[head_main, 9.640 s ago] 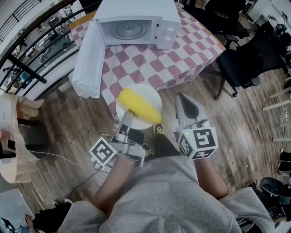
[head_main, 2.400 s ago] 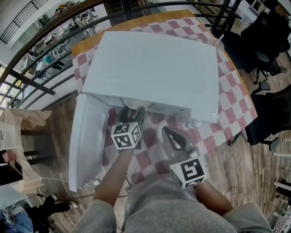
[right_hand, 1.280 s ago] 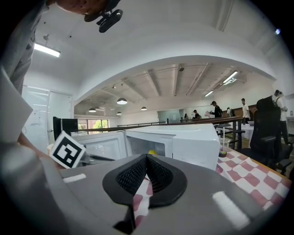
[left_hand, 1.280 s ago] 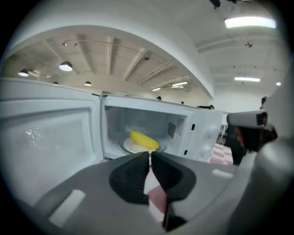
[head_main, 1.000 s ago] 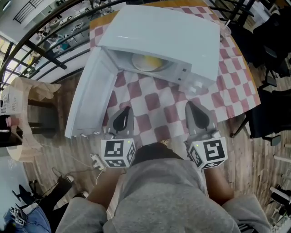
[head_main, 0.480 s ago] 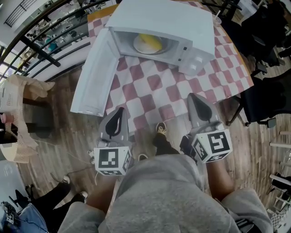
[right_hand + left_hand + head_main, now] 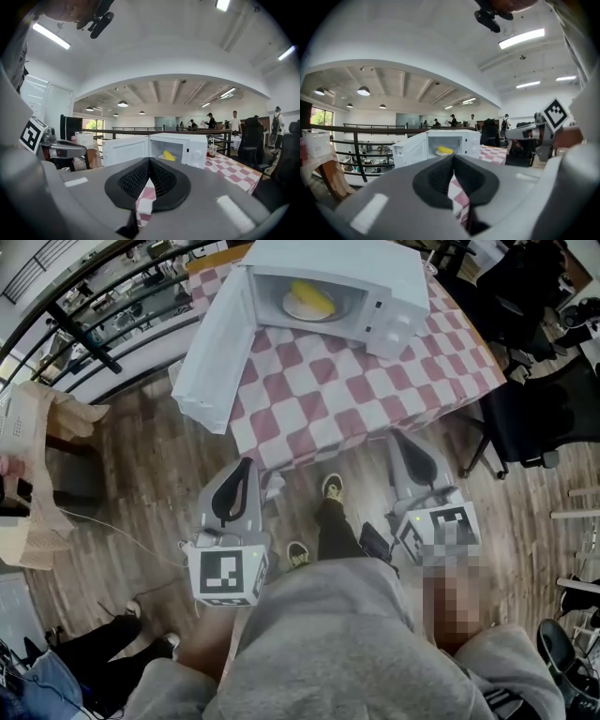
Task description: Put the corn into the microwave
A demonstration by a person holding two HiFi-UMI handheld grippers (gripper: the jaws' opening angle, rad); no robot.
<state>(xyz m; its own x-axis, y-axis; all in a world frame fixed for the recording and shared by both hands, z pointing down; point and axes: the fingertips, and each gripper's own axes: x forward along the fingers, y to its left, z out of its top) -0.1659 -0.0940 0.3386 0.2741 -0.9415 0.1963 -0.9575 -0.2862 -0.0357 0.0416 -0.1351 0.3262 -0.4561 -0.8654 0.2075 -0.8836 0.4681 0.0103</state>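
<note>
The yellow corn [image 7: 310, 298] lies on a white plate [image 7: 298, 307] inside the white microwave [image 7: 394, 296], whose door [image 7: 217, 362] hangs open to the left. The microwave stands on the red-and-white checked table [image 7: 375, 381]. Both grippers are off the table, over the wooden floor near the person's body. My left gripper [image 7: 246, 467] is shut and holds nothing; my right gripper [image 7: 401, 441] is shut and holds nothing too. In the left gripper view the corn [image 7: 445, 150] shows far beyond the closed left gripper [image 7: 453, 157]. The right gripper view has the corn [image 7: 168, 156] past the closed right gripper [image 7: 149, 161].
Black office chairs [image 7: 534, 399] stand to the right of the table. A dark railing [image 7: 84, 334] runs behind it at the left. A stool with brown paper [image 7: 42, 427] sits at the far left. A cup with a straw [image 7: 214, 150] stands on the table beside the microwave.
Both grippers have drawn back from the table toward the person, and the microwave now lies farther away. The corn and plate stay inside the microwave.
</note>
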